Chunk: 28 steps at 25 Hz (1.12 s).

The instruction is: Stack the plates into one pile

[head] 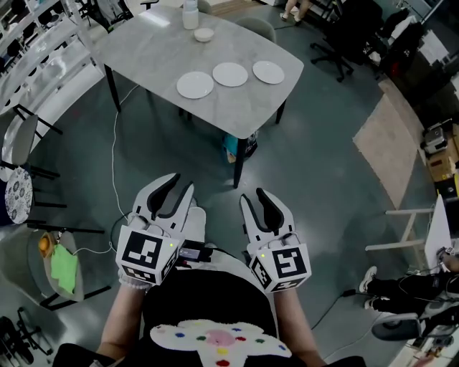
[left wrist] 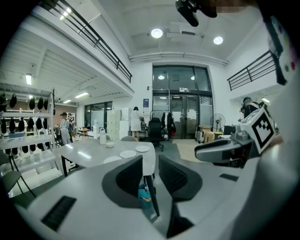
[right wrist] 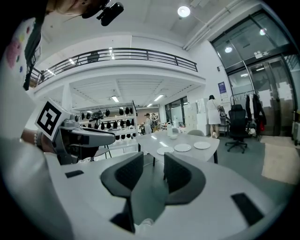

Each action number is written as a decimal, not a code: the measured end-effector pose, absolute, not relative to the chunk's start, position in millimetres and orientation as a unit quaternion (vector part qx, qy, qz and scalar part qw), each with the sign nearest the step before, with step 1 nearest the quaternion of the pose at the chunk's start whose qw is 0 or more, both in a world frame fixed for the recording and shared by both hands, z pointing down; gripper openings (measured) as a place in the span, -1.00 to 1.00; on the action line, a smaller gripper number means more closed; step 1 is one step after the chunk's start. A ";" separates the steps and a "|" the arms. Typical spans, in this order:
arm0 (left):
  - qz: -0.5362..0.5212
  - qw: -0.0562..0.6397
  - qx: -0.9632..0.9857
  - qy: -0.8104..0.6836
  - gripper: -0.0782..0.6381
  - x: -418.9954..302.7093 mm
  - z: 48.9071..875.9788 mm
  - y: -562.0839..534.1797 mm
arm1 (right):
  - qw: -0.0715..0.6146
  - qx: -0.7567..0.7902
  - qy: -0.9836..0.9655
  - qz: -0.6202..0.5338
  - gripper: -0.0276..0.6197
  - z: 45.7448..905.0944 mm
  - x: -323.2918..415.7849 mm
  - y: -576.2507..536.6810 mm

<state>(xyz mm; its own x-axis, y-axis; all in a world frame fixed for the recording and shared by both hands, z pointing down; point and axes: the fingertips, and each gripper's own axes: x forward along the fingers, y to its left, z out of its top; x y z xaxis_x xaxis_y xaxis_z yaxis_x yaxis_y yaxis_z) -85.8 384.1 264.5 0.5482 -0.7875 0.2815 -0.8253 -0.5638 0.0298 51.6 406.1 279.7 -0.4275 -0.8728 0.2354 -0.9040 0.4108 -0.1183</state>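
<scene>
Three white plates lie side by side in a row on the grey table: a left plate, a middle plate and a right plate. Both grippers hang close to my body, well short of the table. My left gripper is open with nothing between its jaws. My right gripper is open and empty too. In the left gripper view the left gripper points at the table, where the plates show small beyond the jaws. In the right gripper view the plates lie far past the right gripper.
A small bowl and a white bottle stand at the table's far end. A blue object sits on the floor by the near table leg. Chairs and a stool with a green cloth stand at left. A board lies on the floor at right.
</scene>
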 end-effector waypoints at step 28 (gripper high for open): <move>0.137 0.124 0.889 -0.419 -0.49 -113.8 288.0 139.2 | 0.089 0.558 -0.811 0.149 -0.55 293.1 23.5 172.5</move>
<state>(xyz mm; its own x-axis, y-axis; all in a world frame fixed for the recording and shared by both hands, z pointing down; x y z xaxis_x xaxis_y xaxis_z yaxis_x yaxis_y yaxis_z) -113.8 139.2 288.0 0.6107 -0.7118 0.3471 -0.7795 -0.6174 0.1054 23.5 172.5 293.1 -0.3607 -0.8793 0.3111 -0.9325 0.3322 -0.1419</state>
